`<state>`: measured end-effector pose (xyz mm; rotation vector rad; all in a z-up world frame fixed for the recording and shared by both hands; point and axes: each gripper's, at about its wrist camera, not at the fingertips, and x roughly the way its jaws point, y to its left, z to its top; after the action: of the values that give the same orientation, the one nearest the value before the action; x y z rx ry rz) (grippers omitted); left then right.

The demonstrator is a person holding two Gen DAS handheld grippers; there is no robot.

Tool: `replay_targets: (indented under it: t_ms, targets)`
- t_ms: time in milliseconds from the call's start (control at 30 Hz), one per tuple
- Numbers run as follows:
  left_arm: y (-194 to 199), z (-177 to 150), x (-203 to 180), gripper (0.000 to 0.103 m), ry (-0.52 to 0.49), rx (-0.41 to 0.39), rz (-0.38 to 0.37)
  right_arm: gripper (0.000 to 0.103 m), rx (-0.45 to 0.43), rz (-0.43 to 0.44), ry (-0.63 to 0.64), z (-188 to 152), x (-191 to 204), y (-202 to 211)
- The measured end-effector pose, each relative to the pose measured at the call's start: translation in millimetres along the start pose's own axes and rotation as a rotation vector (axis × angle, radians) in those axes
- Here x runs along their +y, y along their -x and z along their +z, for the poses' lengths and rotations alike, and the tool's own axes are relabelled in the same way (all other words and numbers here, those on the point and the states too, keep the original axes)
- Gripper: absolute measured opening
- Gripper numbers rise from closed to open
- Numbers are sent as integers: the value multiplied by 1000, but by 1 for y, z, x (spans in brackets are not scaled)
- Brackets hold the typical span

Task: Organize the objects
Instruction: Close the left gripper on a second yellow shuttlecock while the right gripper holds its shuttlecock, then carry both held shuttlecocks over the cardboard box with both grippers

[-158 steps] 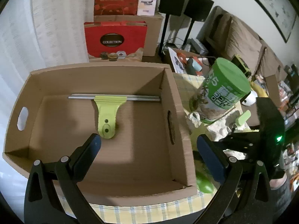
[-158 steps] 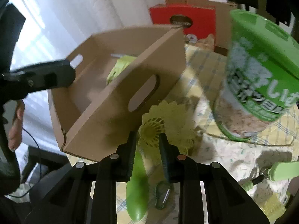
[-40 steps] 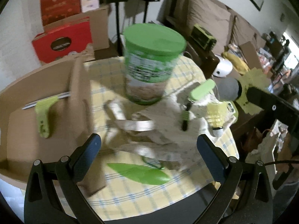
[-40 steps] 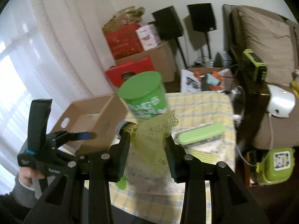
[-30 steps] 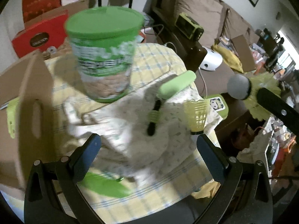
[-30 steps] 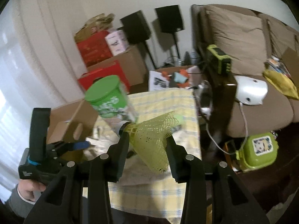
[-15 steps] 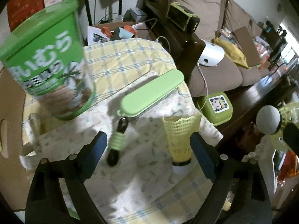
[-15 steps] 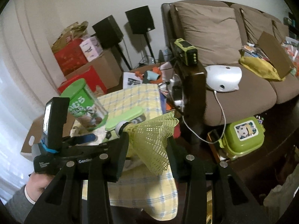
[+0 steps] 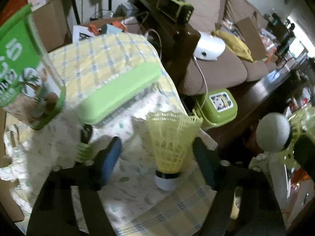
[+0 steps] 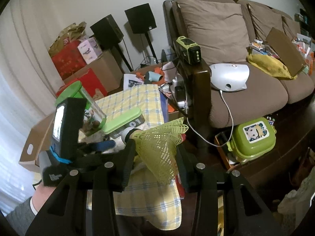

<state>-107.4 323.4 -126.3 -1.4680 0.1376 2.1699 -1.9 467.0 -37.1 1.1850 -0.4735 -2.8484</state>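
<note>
A yellow shuttlecock (image 9: 171, 143) stands cork-down on a white patterned cloth (image 9: 135, 169) near the table's right edge. My left gripper (image 9: 157, 152) straddles it and its jaws are closing; the blue-padded left finger (image 9: 112, 157) is still clear of the skirt. My right gripper (image 10: 156, 150) is shut on a second yellow shuttlecock (image 10: 161, 145), held in the air past the table's edge with its white cork (image 10: 127, 132) pointing left. The left wrist view shows that cork (image 9: 273, 131) at far right.
A green-lidded jar (image 9: 23, 74) and a flat green case (image 9: 118, 92) stand behind the shuttlecock, with a green-handled tool (image 9: 84, 143) beside it. A cardboard box (image 10: 37, 137) is at the table's left. A green lunch box (image 10: 254, 139) and sofa (image 10: 246, 78) lie to the right.
The left gripper swung right from the box and jar, came down over the standing shuttlecock, and its jaws narrowed. The right gripper kept its shuttlecock and drifted right, off the table.
</note>
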Motion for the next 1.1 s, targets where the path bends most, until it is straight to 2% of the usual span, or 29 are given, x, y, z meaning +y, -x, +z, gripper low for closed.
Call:
replay_targets:
  t_ms: [67, 100, 367, 600, 800, 933, 1100]
  targets:
    - [-5, -3, 0, 39, 5, 25, -20, 41, 0, -2, -3, -1, -1, 1]
    - [-5, -4, 0, 36, 7, 22, -14, 41, 0, -3, -3, -1, -1, 1]
    - [14, -5, 15, 34, 51, -3, -49, 41, -7, -8, 20, 0, 6, 4]
    - [55, -4, 32, 34, 57, -54, -62, 41, -7, 6, 38, 2, 17, 0]
    - [89, -8, 55, 34, 90, -92, -63, 41, 0, 39, 76, 5, 41, -6]
    - [111, -11, 74, 34, 108, -126, -39, 41, 6, 65, 105, 8, 63, -11]
    - [141, -16, 99, 34, 128, -182, 39, 41, -8, 108, 136, 12, 94, -17]
